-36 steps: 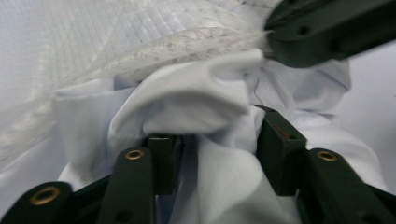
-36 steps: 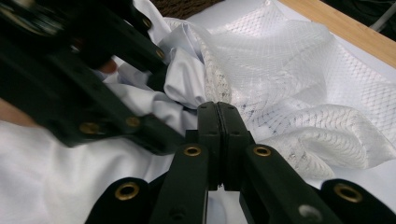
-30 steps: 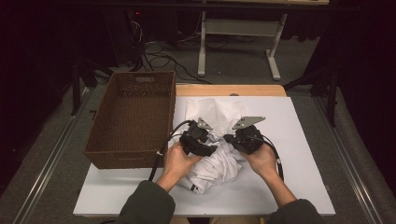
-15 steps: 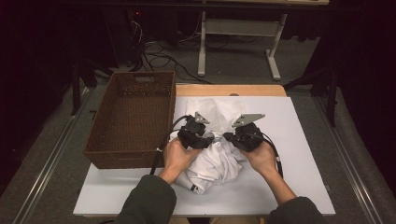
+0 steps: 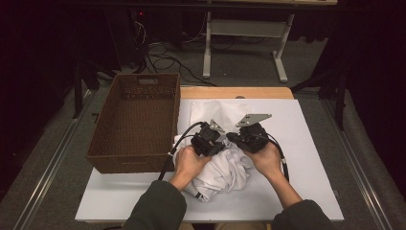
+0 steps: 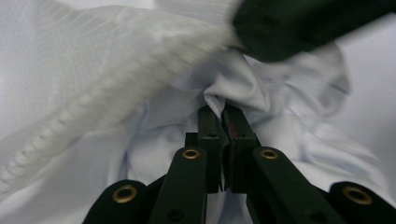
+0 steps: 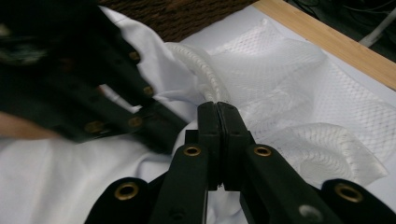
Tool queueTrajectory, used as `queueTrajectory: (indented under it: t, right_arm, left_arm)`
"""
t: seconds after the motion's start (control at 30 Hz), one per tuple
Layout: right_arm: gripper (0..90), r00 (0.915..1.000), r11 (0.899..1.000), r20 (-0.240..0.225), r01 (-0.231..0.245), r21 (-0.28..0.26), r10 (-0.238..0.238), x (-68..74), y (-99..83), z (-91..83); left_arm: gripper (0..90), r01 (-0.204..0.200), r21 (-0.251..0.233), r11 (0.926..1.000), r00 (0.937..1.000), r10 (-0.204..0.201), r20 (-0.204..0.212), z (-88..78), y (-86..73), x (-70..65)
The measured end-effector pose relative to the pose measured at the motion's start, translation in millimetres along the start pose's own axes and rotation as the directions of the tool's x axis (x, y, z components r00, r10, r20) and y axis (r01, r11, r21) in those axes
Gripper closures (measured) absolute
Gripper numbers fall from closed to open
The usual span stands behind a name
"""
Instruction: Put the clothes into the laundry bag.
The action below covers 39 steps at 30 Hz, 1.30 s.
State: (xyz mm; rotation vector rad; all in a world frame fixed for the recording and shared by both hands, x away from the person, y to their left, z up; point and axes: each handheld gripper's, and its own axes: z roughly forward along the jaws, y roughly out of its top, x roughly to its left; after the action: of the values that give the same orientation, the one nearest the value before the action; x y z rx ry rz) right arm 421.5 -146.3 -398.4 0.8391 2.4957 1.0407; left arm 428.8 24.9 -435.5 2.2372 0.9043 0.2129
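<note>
A crumpled white garment (image 5: 225, 172) lies mid-table, partly on a white mesh bag (image 5: 215, 112). Both hands hold their grippers close together above it, tips facing each other. My left gripper (image 6: 223, 112) has just been closing and now pinches a fold of the white garment (image 6: 243, 88) between its jaws. In the high view the left gripper (image 5: 221, 140) sits left of the right gripper (image 5: 232, 137). My right gripper (image 7: 217, 107) is shut on the corded rim of the mesh bag (image 7: 201, 70), with the mesh spreading out beyond it.
A brown wicker basket (image 5: 129, 160) stands on the left part of the white table (image 5: 311, 158), right beside the garment. A wooden strip (image 5: 234, 92) runs along the table's far edge. Black cables trail from both grippers across the cloth.
The left gripper has edged a little toward the right one and sunk onto the garment. The right hand has kept still.
</note>
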Motion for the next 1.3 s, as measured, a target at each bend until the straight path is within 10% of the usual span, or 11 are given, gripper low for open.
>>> queueTrajectory:
  t: [0.17,0.37,0.73,0.9,1.0,1.1,1.3]
  right_arm:
    - [90.0,0.9994,1.0,-0.018,0.031,0.0,-0.031,8.8,-7.2,-5.1]
    - [90.0,0.9994,0.999,-0.003,0.034,0.036,-0.034,8.8,-23.2,-1.1]
    - [86.1,1.0,0.999,0.007,-0.004,0.039,0.003,1.8,-29.9,7.7]
    - [85.5,1.0,0.999,0.008,0.0,0.043,0.0,2.0,-28.6,6.8]
    - [85.5,1.0,0.999,0.009,-0.001,0.044,0.001,2.2,-28.0,7.0]
    - [87.2,1.0,0.999,0.009,-0.003,0.045,0.003,1.6,-27.9,6.6]
    - [89.5,0.9999,0.999,0.012,0.0,0.037,0.0,-0.2,-25.9,5.2]
  left_arm:
    - [87.4,0.052,0.029,0.9982,0.9911,-0.048,-0.124,16.3,6.2,7.5]
    - [80.9,0.038,0.035,0.9987,0.9888,-0.032,-0.146,15.6,7.2,-0.2]
    - [48.6,0.033,0.114,0.9929,0.9815,-0.011,-0.191,-34.4,-11.7,-1.3]
    - [47.4,0.057,0.179,0.9823,0.9774,-0.018,-0.21,-23.1,-19.4,-0.9]
    - [49.9,0.076,0.206,0.9756,0.9635,-0.018,-0.267,-8.7,-19.5,-4.0]
    - [58.2,0.074,0.207,0.9756,0.9672,-0.02,-0.253,1.6,-19.0,-3.9]
    - [85.5,0.037,0.14,0.9895,0.9939,-0.022,-0.108,1.8,-18.3,-4.1]
